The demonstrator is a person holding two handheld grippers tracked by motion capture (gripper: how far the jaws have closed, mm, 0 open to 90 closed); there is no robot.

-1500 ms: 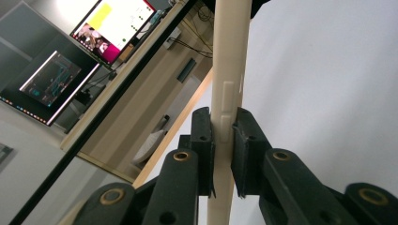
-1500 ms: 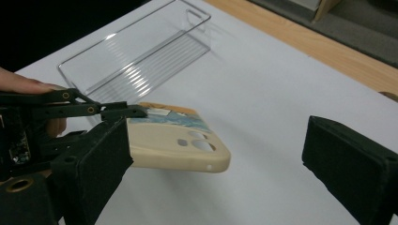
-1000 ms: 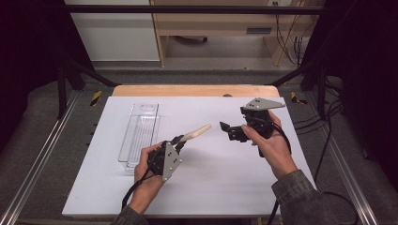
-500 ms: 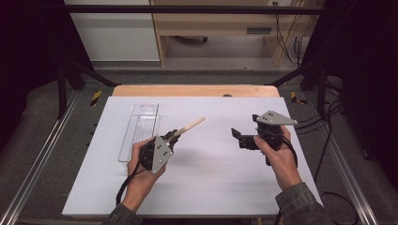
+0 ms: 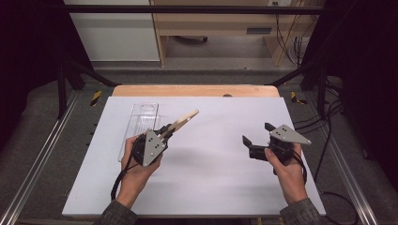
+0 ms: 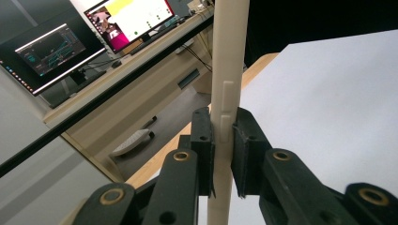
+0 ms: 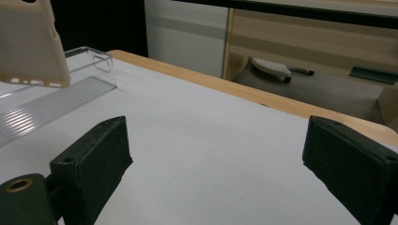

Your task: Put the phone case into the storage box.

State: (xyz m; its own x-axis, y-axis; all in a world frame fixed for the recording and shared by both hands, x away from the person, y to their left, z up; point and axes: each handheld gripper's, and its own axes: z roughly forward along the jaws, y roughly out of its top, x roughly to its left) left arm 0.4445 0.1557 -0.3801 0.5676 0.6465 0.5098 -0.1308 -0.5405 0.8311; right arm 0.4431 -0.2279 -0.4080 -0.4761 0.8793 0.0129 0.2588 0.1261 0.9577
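Observation:
My left gripper (image 5: 168, 132) is shut on a cream phone case (image 5: 184, 120), which sticks out up and to the right above the white tabletop (image 5: 211, 187). In the left gripper view the case (image 6: 230, 65) stands edge-on between the two black pads (image 6: 202, 145), which press on both of its sides. My right gripper (image 5: 256, 133) hangs over the right half of the table, open, with nothing between its jaws. The right gripper view looks past its wide-apart fingers (image 7: 96, 154) at bare white surface, with the case (image 7: 30, 42) at the top left.
A clear plastic tray (image 5: 141, 119) lies on the table's left side, just behind my left hand; its ribbed floor (image 7: 47, 108) is in the right gripper view. A wooden edge (image 5: 197, 90) borders the far side. Monitors (image 6: 61, 51) stand beyond the table.
My right gripper has moved right and down toward the table's near side, still open. My left gripper has lifted slightly with the case held in it.

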